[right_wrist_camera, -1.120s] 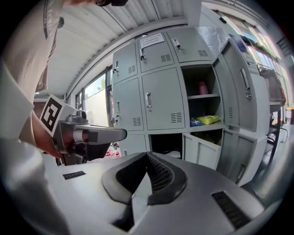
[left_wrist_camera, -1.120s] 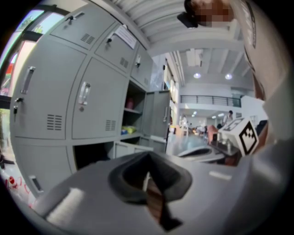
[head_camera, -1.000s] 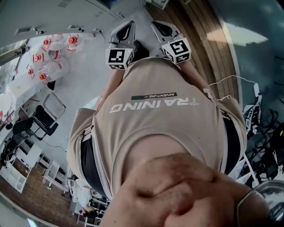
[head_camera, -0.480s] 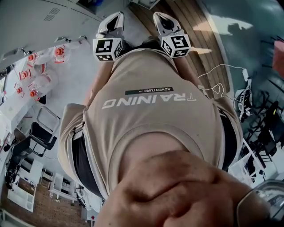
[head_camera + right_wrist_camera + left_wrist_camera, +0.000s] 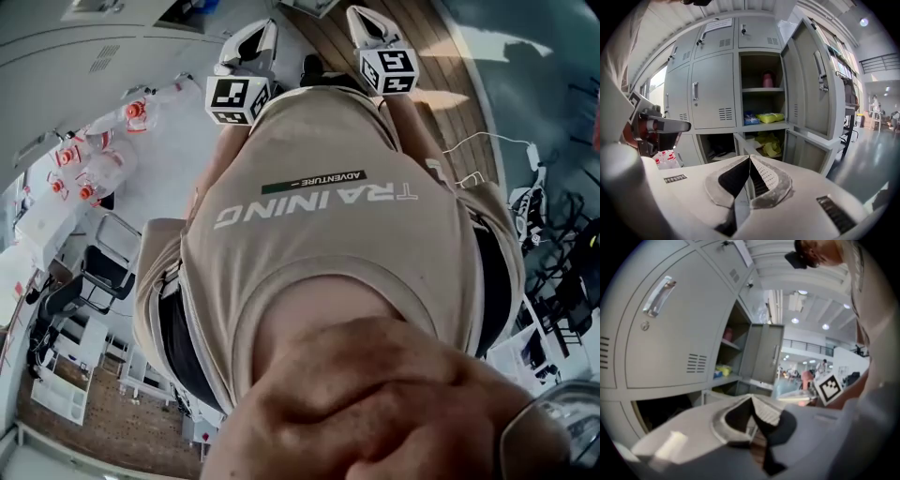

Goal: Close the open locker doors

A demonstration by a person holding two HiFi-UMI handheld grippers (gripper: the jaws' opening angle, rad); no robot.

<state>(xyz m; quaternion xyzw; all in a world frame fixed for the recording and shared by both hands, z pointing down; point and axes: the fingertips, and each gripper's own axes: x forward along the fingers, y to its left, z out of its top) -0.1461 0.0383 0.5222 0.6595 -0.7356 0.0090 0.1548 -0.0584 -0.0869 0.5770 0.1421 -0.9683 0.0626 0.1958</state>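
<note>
Holding left gripper (image 5: 751, 399) and right gripper (image 5: 749, 158) out front, jaws pressed together on nothing. Facing lockers (image 5: 712, 89), tall door (image 5: 813, 79) and low door (image 5: 808, 151) swung open, right.

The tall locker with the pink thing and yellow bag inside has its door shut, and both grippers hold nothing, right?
Not quite. The right gripper view shows the door of the tall locker swung wide open, not shut. The pink thing and yellow bag are inside, and the left gripper and right gripper hold nothing.
</note>
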